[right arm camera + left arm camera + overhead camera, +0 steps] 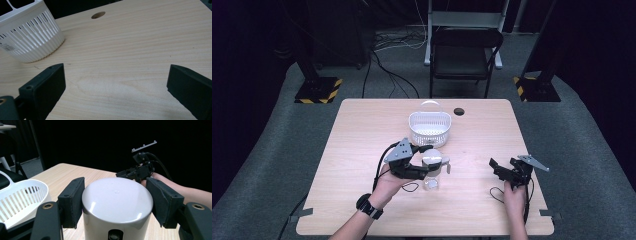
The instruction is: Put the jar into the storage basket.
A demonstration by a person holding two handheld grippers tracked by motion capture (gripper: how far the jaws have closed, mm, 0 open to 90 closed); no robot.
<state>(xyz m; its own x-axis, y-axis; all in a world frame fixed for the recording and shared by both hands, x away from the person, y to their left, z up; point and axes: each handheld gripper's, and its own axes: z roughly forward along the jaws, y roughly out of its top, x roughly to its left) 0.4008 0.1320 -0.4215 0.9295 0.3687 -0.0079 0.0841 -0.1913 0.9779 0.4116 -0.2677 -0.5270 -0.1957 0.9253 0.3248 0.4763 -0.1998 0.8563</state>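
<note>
The small label on the white basket is too blurred to read.

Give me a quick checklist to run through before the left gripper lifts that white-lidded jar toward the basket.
1. Left gripper closed on the jar: ok, both pads against the lid's sides.
2. Jar upright on the table: ok.
3. Grip centred on the lid: ok in the left gripper view.
4. Basket free to receive it: looks ok, handle tipped back; inside only partly visible.
5. Right gripper out of the way: ok, open, off to the side.
6. Lid fastened to the jar: cannot tell.
</note>
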